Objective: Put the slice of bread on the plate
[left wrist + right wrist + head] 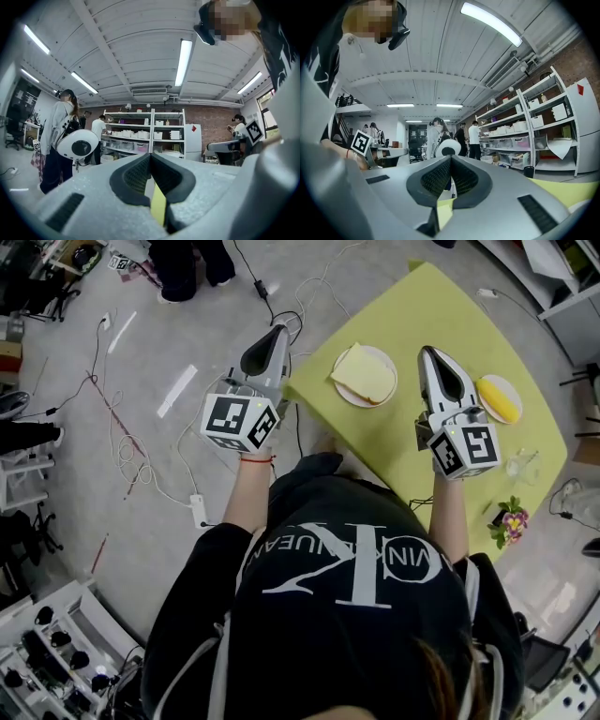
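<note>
Now both hands point level, away from the person. The left gripper [277, 332] beside the yellow-green table [450, 306] and the right gripper [429, 352] above it have jaws pressed together, empty. The slice of bread [364, 372] lies on the plate [349, 396] between them.

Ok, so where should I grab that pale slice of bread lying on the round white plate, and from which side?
Take the pale slice of bread by its left corner, coming in low from the left. It lies flat on the round white plate, but that corner seems to overhang the rim, leaving room for a jaw underneath.
</note>
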Demonstrator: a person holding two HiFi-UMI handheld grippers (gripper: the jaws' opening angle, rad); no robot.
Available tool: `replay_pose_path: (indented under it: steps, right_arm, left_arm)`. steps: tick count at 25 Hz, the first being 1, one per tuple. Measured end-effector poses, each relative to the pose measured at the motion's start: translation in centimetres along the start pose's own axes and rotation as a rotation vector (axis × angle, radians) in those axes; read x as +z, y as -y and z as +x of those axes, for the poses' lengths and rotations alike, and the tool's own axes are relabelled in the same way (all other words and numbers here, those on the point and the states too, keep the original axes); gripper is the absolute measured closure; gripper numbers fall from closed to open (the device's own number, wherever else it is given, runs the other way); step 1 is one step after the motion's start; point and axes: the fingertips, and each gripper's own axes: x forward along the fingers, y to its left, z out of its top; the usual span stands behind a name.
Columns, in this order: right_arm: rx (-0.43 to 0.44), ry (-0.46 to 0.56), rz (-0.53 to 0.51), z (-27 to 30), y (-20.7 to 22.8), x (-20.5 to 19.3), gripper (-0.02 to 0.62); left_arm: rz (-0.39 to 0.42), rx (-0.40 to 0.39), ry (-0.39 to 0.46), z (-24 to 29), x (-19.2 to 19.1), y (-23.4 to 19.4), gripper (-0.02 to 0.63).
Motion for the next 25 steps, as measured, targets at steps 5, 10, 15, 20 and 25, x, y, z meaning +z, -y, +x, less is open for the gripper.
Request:
replay_pose_path:
  steps: [5,10,15,20,25]
  right_arm:
    - [0.002,0.011,-0.003,0.3,-0.2,0.4,0.595]
    - [0.001,0.013,-0.004,0.5,-0.3,0.5,0.595]
    - [0.003,0.015,-0.003,0.8,-0.4,0.4,0.595]
    - [0.003,0.016,0.001,1.0,-0.4,0.2,0.595]
    - [0.0,0.015,0.009,1.2,-0.3,0.2,0.595]
  left_arm:
    - [0.01,0.01,0.014,-0.1,0.9,-0.5,0.595]
    - [0.014,0.018,0.017,-0.3,1.1,-0.9,0.595]
    - [0.016,0.026,0.02,-0.3,1.2,-1.3,0.595]
    - [0.019,0.029,0.021,-0.3,1.2,-1.6,0.595]
    - [0.021,0.027,0.017,-0.1,1.3,-1.8,0.595]
